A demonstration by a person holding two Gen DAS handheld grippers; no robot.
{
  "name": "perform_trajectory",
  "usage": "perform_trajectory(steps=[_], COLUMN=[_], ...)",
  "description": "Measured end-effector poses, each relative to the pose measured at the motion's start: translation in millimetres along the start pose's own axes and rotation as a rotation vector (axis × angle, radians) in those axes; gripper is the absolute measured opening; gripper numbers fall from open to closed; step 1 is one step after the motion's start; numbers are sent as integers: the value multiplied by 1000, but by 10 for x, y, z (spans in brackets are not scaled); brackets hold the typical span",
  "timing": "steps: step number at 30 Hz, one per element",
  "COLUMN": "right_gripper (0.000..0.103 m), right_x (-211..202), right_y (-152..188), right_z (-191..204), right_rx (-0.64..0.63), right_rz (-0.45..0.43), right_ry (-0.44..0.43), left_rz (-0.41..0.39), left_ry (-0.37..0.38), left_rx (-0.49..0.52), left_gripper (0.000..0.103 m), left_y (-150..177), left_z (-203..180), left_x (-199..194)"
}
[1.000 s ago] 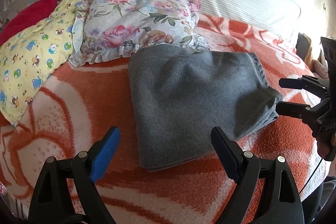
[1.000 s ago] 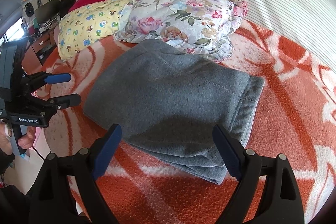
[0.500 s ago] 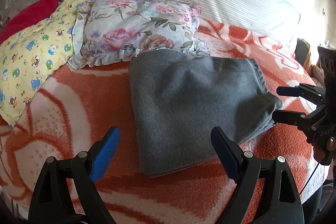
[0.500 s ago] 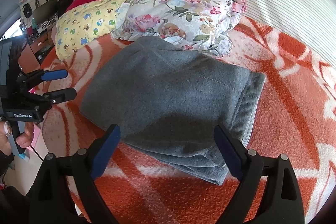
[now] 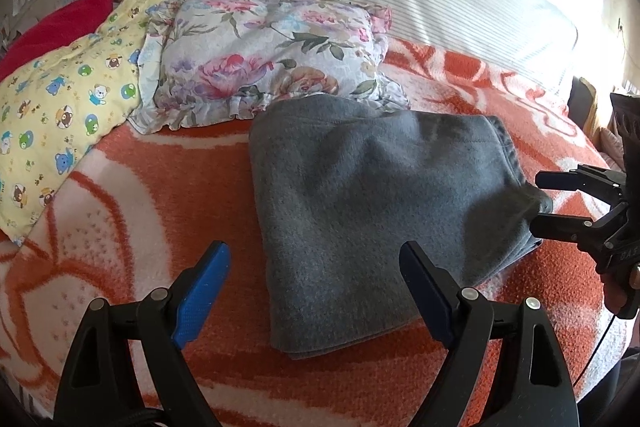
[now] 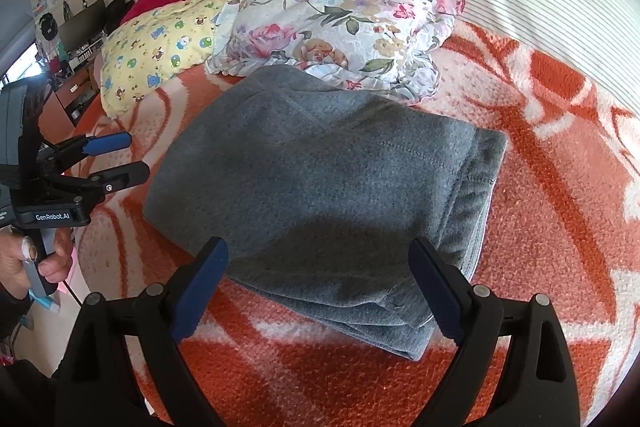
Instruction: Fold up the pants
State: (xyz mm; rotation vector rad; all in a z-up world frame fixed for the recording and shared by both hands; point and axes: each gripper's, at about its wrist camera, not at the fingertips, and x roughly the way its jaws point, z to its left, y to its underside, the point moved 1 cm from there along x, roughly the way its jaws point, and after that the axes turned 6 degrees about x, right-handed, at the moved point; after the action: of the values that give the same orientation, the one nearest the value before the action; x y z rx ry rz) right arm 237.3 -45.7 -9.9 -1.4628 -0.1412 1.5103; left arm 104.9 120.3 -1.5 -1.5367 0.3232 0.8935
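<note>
Left gripper (image 5: 314, 285) spread wide and empty, right gripper (image 6: 318, 285) likewise released, folded grey pants (image 5: 372, 203) flat on orange blanket (image 5: 120, 195) beside floral pillow (image 5: 268, 55), only right view shows desk with monitor (image 6: 82, 25).

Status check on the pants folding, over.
Both hand-held grippers, left and right, open and empty. Grey pants lie folded on the orange blanket. Far edge touches the floral pillow; nothing else in the way.
</note>
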Motion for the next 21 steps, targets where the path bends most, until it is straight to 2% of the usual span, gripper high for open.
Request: perform_trajectory(steps=[21], right_gripper=[92], right_x=[64], right_y=[-9], right_z=[-92], right_rx=[22], right_rz=[8], right_ry=[-14], left_rz=[31], left_ry=[19], left_rx=[4], left_gripper=[88], left_y=[-29], left_z=[-41], left_x=[138])
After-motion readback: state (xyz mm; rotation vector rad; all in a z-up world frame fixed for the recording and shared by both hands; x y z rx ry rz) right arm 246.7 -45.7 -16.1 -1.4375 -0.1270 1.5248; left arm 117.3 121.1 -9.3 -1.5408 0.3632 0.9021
